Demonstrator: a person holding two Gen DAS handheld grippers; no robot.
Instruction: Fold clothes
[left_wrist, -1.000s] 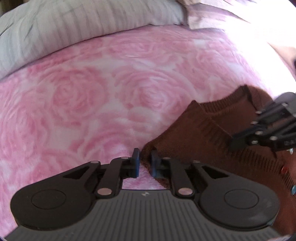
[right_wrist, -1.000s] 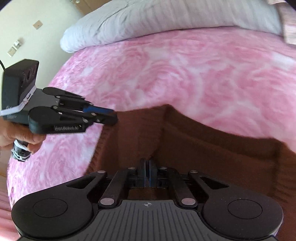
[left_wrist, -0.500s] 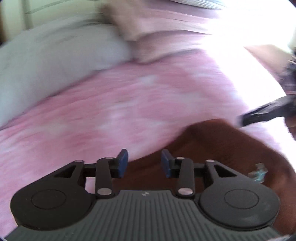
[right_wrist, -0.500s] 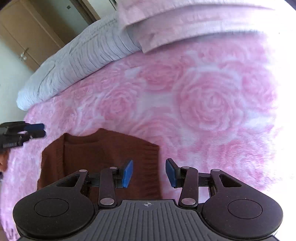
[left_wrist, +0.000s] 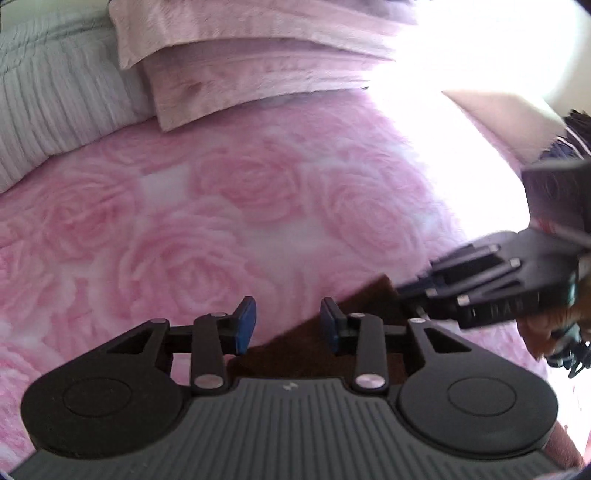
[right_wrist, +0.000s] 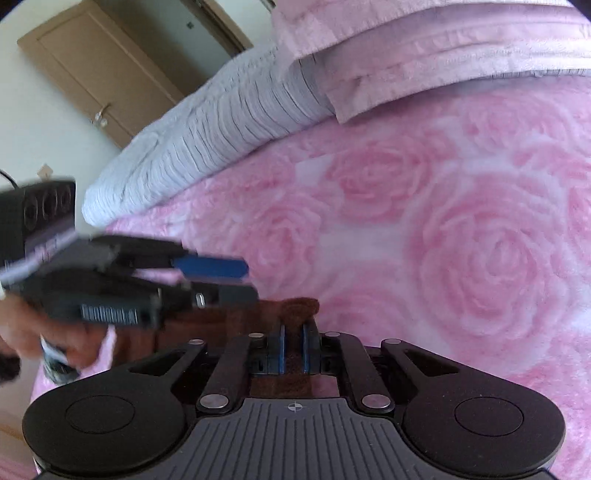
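Note:
A brown knit sweater (left_wrist: 306, 354) lies on the pink rose bedspread (left_wrist: 236, 206). In the left wrist view only a corner of it shows, just below my left gripper (left_wrist: 288, 325). That gripper's jaws are closing, but its blue pads stand apart and press on nothing. In the right wrist view my right gripper (right_wrist: 292, 347) is closing on a raised fold of the sweater (right_wrist: 295, 308), and brown cloth fills the narrow gap between its pads. The left gripper (right_wrist: 251, 280) hovers blurred just left of that fold. The right gripper (left_wrist: 402, 291) reaches in from the right.
A grey ribbed pillow (right_wrist: 207, 140) and folded pink bedding (right_wrist: 424, 48) lie at the head of the bed. A wooden door (right_wrist: 99, 74) stands beyond the bed's left side. A person's hand (right_wrist: 33, 332) holds the left gripper's handle.
Both grippers swung across the bed toward the pillows. The right gripper let go, opened, then shut on a sweater fold. The left gripper opened and came in close beside it.

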